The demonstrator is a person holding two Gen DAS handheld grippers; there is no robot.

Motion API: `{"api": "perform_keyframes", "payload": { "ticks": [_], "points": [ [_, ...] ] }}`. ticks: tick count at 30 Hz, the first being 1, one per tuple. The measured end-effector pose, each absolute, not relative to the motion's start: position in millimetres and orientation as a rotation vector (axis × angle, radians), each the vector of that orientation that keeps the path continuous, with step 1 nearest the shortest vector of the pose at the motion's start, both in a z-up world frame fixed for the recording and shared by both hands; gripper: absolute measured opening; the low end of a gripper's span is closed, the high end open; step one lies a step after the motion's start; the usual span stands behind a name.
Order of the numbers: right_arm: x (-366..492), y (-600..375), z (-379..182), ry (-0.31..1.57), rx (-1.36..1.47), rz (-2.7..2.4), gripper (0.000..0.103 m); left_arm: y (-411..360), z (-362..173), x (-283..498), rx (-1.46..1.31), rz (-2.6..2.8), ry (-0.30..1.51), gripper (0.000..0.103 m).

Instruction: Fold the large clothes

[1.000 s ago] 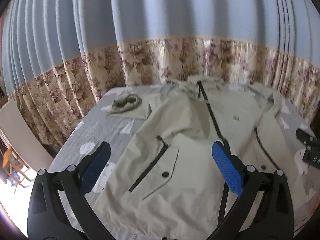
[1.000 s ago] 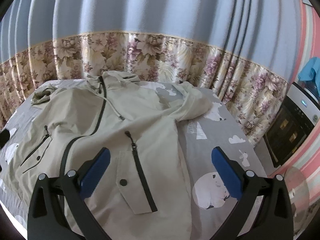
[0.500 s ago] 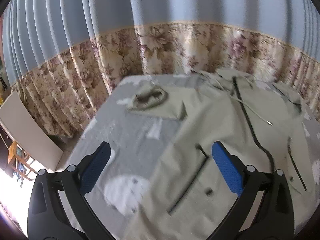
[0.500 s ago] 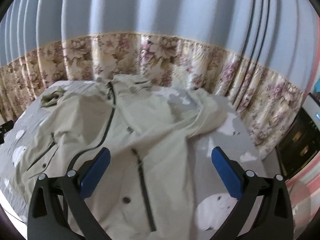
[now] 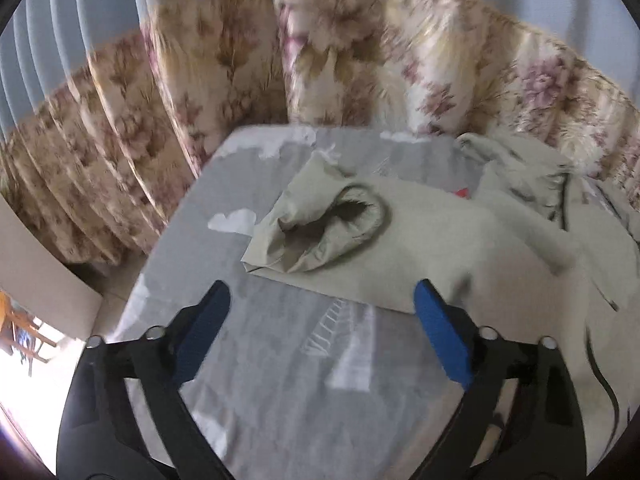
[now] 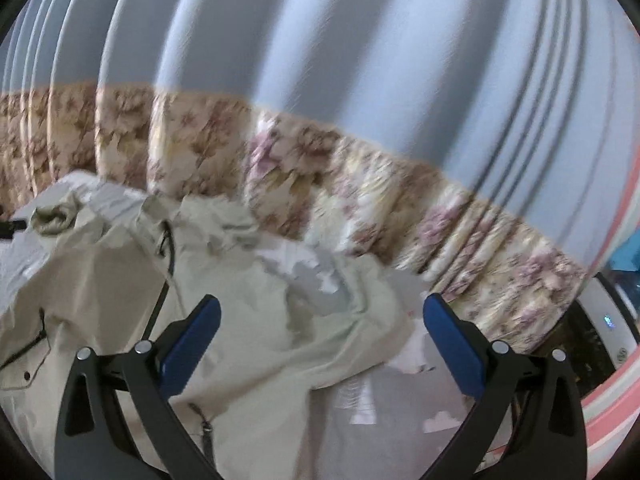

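Observation:
A pale beige jacket [image 5: 460, 248] with black zips lies spread on a grey patterned bed sheet [image 5: 304, 380]. Its left sleeve ends in a dark-lined cuff [image 5: 344, 224], just ahead of my left gripper [image 5: 322, 332]. The left jaws are closing but stand wide, with only sheet and the sleeve's near edge between the blue pads. In the right wrist view the jacket [image 6: 120, 292] fills the lower left, and its bunched right sleeve [image 6: 352, 320] lies between and beyond the fingers of my right gripper [image 6: 320, 344], which is open above it.
Floral and blue curtains [image 5: 360, 60] hang close behind the bed. The bed's left edge [image 5: 160, 248] drops to the floor beside a pale board [image 5: 36, 264]. A dark appliance [image 6: 592, 344] and a pink striped wall [image 6: 624, 400] stand at the right.
The left gripper swung left and down from the jacket's body to the left sleeve cuff, and its jaws narrowed slightly. The right gripper moved right towards the right sleeve and rolled.

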State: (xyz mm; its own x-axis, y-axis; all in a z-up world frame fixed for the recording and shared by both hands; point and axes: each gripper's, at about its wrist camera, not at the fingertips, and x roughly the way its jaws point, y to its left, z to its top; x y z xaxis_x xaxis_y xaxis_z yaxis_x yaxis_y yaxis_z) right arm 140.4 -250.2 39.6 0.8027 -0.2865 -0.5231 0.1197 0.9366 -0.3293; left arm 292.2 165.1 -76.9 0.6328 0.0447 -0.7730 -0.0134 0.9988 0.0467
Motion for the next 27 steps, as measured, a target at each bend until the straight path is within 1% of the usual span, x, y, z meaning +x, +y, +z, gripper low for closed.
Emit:
{"api": "perform_keyframes", "payload": {
  "ticks": [2, 4, 5, 7, 9, 10, 11, 12, 13, 14, 16, 23, 27],
  "points": [
    [148.5, -244.5, 26.8, 0.618, -0.315, -0.224, 0.101, 172.9, -92.8, 312.2, 0.033, 0.048, 0.917, 0.078],
    [156.5, -243.9, 18.5, 0.636, -0.302, -0.221, 0.101, 178.6, -102.3, 325.2, 0.030, 0.070, 0.936, 0.076],
    [159.9, -244.9, 15.2, 0.644, -0.292, -0.218, 0.101, 182.2, -107.2, 334.6, 0.020, 0.077, 0.940, 0.072],
    [165.2, -247.0, 9.9, 0.658, -0.280, -0.215, 0.101, 184.5, -110.8, 344.1, 0.009, 0.068, 0.947, 0.061],
    [170.4, -246.7, 4.6, 0.672, -0.275, -0.204, 0.100, 180.1, -116.1, 359.6, 0.034, 0.069, 0.953, 0.036],
    [173.2, -246.7, 1.7, 0.683, -0.268, -0.194, 0.093, 179.3, -118.1, 363.4, 0.049, 0.083, 0.954, 0.029],
    [175.1, -247.8, -0.4, 0.694, -0.259, -0.186, 0.084, 179.0, -122.7, 372.1, 0.069, 0.100, 0.963, 0.015],
    [177.2, -248.8, -2.8, 0.706, -0.245, -0.174, 0.078, 180.1, -125.2, 377.7, 0.068, 0.096, 0.973, 0.012],
    [179.1, -252.0, -5.5, 0.719, -0.221, -0.162, 0.064, 183.0, -124.7, 379.7, 0.064, 0.095, 0.971, 0.010],
    [180.8, -254.2, -7.9, 0.731, -0.204, -0.155, 0.054, 188.1, -120.4, 381.0, 0.071, 0.110, 0.957, 0.007],
    [183.2, -261.8, -12.4, 0.757, -0.166, -0.144, 0.048, 199.5, -108.1, 378.3, 0.105, 0.180, 0.911, 0.005],
    [182.5, -274.4, -14.9, 0.748, -0.146, -0.174, 0.047, 300.9, -42.7, 353.7, 0.104, 0.486, 0.797, 0.003],
    [197.0, -289.2, -24.9, 0.779, -0.106, -0.158, 0.048, 332.8, -27.8, 336.3, 0.113, 0.581, 0.801, 0.000]
  ]
}}
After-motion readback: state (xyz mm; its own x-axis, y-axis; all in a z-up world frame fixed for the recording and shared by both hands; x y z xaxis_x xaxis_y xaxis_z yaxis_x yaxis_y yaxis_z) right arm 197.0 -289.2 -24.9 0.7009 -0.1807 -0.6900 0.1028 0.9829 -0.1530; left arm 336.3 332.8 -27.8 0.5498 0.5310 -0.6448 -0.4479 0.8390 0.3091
